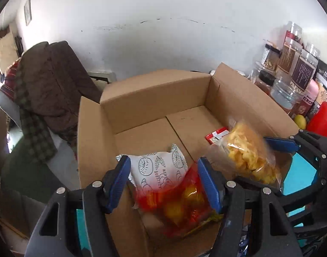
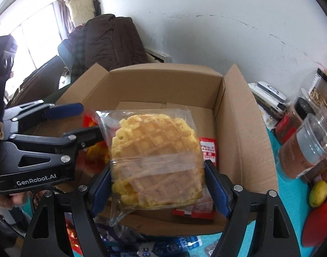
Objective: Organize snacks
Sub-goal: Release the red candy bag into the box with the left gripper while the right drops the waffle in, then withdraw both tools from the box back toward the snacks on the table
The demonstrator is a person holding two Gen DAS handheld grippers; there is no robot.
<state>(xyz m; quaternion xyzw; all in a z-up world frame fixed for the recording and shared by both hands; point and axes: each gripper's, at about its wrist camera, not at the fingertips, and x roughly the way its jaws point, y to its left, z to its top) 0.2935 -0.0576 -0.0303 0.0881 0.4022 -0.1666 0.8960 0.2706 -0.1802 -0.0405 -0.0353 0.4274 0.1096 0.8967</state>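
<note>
As both hovered over the box (image 2: 244,115) | left gripper (image 1: 164,182) clamped a red packet (image 1: 184,205) | right gripper (image 2: 158,189) pinched a waffle bag (image 2: 154,150).

On the side of my left gripper (image 2: 62,115), white letters spell "GenRobot.AI". A blue packet (image 2: 163,249) on the table by the near edge shows what looks like "8c". The print on my white packet (image 1: 161,171), the red packet (image 2: 208,152) and the jar labels (image 1: 302,75) is too blurred to read.
</note>
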